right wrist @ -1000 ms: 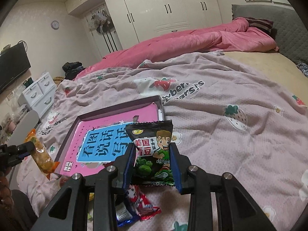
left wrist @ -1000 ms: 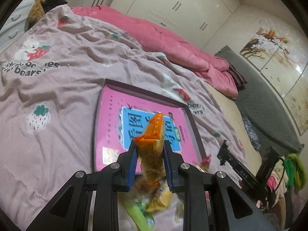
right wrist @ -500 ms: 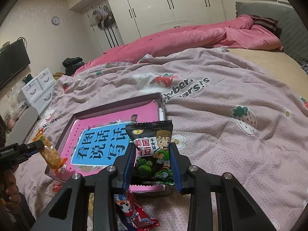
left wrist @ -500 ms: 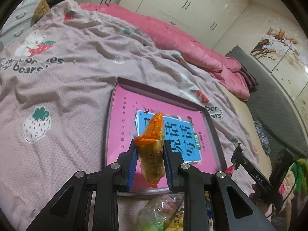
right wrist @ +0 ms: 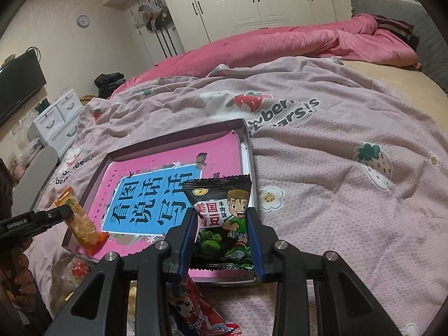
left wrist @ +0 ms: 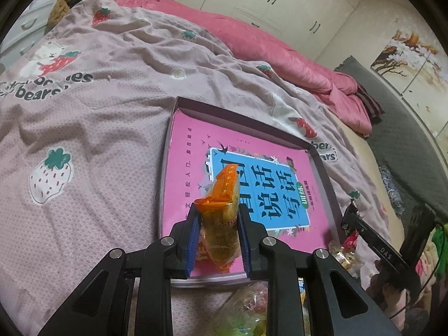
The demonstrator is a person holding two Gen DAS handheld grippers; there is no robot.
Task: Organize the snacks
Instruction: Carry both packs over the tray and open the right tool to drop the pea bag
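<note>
On the bed [right wrist: 350,140], over a pink strawberry-print blanket [left wrist: 84,140], both hand-held grippers have dropped and moved fwd in the past second, so the shallow tray [right wrist: 246,134] w/ its pink-and-blue book [left wrist: 252,173] now sits right under them instead of well ahead. Left hand-held gripper [left wrist: 218,238] is clenched on an orange cracker pack [left wrist: 224,196], which hangs over the tray's near-left part; from the right wrist view its lower end looks close to the tray's near rim, tho contact can't be told. Right hand-held gripper [right wrist: 224,240] is clamped on a black green-pea pack [right wrist: 224,215], held upright over the tray's near-right corner. Read: both snacks are at the drop-off stage, not yet let go. Room to move: the tray's far half is bare of snacks, w/ low walls all round that the packs must clear; blanket is open to the left and right; a loose heap of other snacks [right wrist: 196,313] lies just short of the near rim, below the grippers, so pulling back low risks snagging it.
</note>
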